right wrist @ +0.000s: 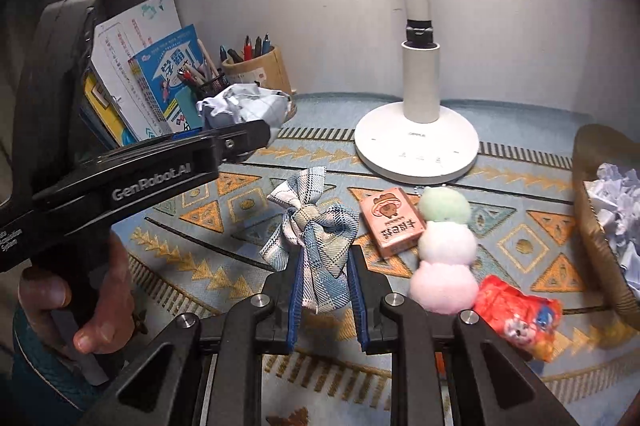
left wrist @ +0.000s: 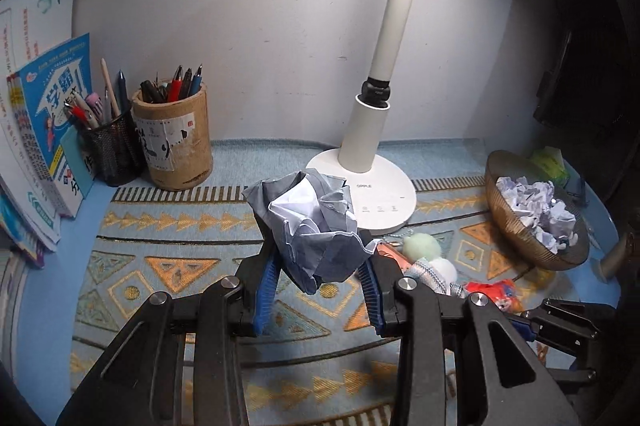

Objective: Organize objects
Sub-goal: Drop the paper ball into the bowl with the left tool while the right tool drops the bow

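My left gripper [left wrist: 320, 262] is shut on a crumpled ball of grey-white paper [left wrist: 308, 222] and holds it above the patterned mat; it also shows in the right wrist view [right wrist: 244, 108]. My right gripper [right wrist: 324, 266] has its blue pads on either side of a blue plaid bow [right wrist: 312, 226] that lies on the mat; the jaws look closed on its lower end. A brown bowl [left wrist: 516, 222] at the right holds several crumpled paper balls [left wrist: 540, 206]. The bowl's rim shows in the right wrist view [right wrist: 592, 226].
A white desk lamp [left wrist: 364, 186] stands at the back centre. A bamboo pen holder [left wrist: 176, 142], a mesh pen cup [left wrist: 108, 146] and books [left wrist: 48, 130] stand at the left. An orange card box [right wrist: 392, 222], a pompom toy [right wrist: 444, 246] and a red snack packet [right wrist: 516, 314] lie right of the bow.
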The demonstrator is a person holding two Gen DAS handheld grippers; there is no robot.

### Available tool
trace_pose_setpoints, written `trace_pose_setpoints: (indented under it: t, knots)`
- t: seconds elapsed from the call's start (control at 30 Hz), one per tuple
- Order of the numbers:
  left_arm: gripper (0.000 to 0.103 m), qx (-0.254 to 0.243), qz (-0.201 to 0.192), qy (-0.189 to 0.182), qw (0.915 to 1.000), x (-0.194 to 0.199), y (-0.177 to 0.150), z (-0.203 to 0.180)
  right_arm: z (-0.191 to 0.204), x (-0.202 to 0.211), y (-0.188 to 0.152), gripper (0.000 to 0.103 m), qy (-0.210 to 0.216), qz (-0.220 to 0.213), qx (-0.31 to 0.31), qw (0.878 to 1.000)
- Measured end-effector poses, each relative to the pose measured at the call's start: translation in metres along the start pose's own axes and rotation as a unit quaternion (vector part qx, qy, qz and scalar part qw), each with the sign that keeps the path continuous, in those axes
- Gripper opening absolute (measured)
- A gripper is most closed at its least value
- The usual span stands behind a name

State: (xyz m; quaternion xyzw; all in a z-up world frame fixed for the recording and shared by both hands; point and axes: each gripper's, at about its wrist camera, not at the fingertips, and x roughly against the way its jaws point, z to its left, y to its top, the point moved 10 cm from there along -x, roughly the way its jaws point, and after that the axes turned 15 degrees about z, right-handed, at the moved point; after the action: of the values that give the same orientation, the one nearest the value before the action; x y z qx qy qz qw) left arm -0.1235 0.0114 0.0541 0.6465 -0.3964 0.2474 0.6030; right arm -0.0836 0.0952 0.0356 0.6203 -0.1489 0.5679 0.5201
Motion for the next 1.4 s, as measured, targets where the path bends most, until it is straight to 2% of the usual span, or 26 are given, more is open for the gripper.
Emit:
trace_pose_setpoints:
  t: [0.17, 0.47, 0.7, 0.97, 1.4]
  knots:
    - [0.034, -0.02, -0.018, -0.004, 0.9996, 0.026, -0.002, -0.034, -0.031, 0.042, -0.016, 0.021, -0.046, -0.021, -0.019, 0.999]
    - [0.034, -0.066, -0.037, -0.027, 0.9968, 0.036, 0.002, -0.115, -0.098, 0.103, -0.019, 0.021, -0.103, -0.07, -0.068, 0.99]
    - [0.034, -0.092, -0.032, -0.057, 0.9936, 0.021, 0.004, -0.178, -0.15, 0.138, -0.026, 0.021, -0.125, -0.09, -0.1, 0.983]
    - [0.034, -0.123, -0.023, -0.085, 0.9885, 0.001, 0.014, -0.239, -0.207, 0.158, -0.03, 0.021, -0.141, -0.104, -0.138, 0.975]
    - [0.034, -0.137, -0.01, -0.106, 0.9848, -0.053, 0.042, -0.298, -0.321, 0.173, -0.029, 0.021, -0.141, -0.125, -0.229, 0.955]
